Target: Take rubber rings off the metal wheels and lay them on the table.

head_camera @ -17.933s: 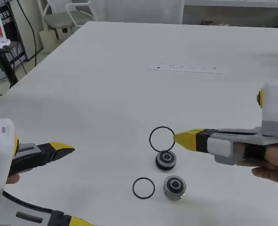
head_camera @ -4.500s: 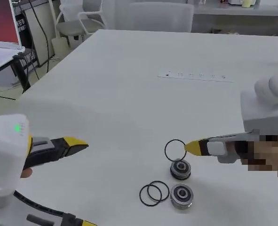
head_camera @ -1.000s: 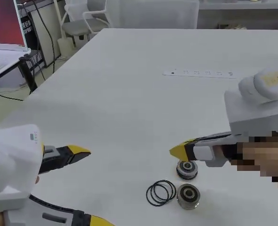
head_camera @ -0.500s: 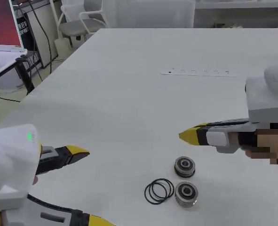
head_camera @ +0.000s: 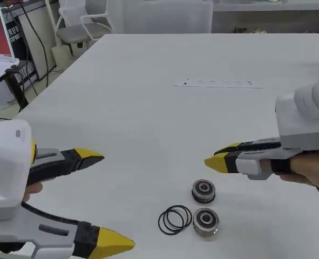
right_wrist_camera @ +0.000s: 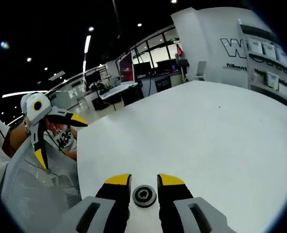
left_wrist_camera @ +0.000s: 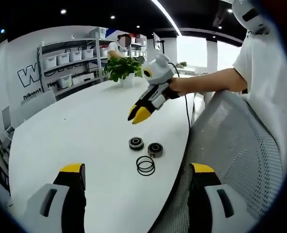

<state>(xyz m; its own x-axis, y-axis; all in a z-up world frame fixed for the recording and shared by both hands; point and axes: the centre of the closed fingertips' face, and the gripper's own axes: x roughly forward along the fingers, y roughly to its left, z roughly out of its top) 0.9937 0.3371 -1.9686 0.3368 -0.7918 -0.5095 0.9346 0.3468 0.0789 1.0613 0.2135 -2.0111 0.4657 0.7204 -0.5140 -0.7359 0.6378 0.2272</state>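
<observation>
R claw [head_camera: 209,161] hovers above the counter [head_camera: 148,97], jaws only a little apart, nothing in them. In the right gripper view a wheel [right_wrist_camera: 144,195] sits in line w/ the gap, just below the tips. L claw [head_camera: 108,200] gapes wide, also empty, well apart from the ring pile [head_camera: 175,219] on the side away from the wheels.

Ring pile = loose black rubber rings lying flat on the counter, overlapping. Near wheel [head_camera: 205,220] is just beside the pile, touching or nearly, can't tell. Far wheel [head_camera: 203,190] is a bit beyond the pile, close to the near wheel, w/ R claw above and past it. Any rubber left on either wheel: too small to tell.

Risks, as I judge:
- Wheels are loose & round, and nothing pins them w/ L claw that far from the pile. A pry at a ring prob. skids or rolls the wheel instead.
- Near wheel shoved sideways hits the pile and scatters the rings.
- A thin ring under stretch can snap free & fly. The pile lies near the counter edge on the person's side, so a ring could go over.
- The narrow gap may close on metal rim, not rubber, and slip off.
</observation>
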